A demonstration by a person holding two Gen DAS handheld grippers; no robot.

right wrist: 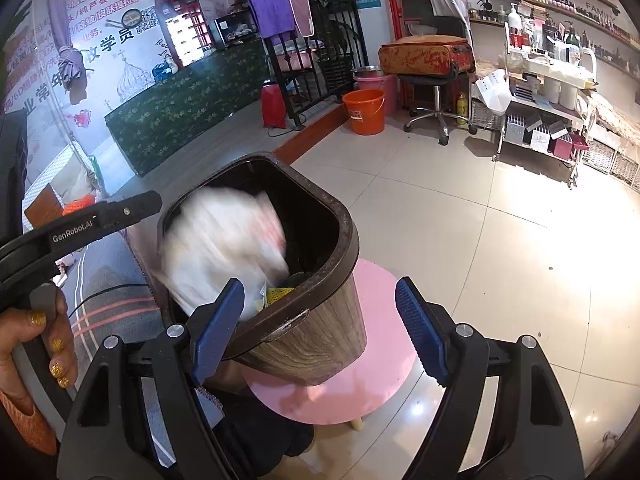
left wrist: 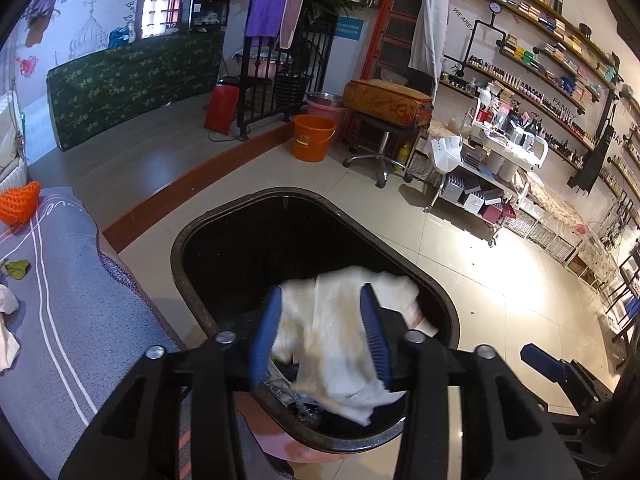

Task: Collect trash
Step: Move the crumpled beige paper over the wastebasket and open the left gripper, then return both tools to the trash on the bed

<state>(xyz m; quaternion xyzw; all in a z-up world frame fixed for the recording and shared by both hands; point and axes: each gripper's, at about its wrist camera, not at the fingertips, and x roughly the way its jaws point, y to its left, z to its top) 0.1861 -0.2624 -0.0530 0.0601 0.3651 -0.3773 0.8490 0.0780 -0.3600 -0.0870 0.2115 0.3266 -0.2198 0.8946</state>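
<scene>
Left gripper: we see black arms, ribbed blue pads, silver screws.
Hand, lower left: we see gold glitter nails.

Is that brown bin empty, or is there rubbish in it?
Not empty. The bin holds a white crumpled sheet at its mouth, with small scraps beneath.

One wood-patterned waste bin stands on one round pink stool. One white crumpled paper is over the bin's mouth. Two tongs are in view, the left tongs and the right tongs. Beyond stand one orange bucket, one pink bucket and one swivel stool
</scene>
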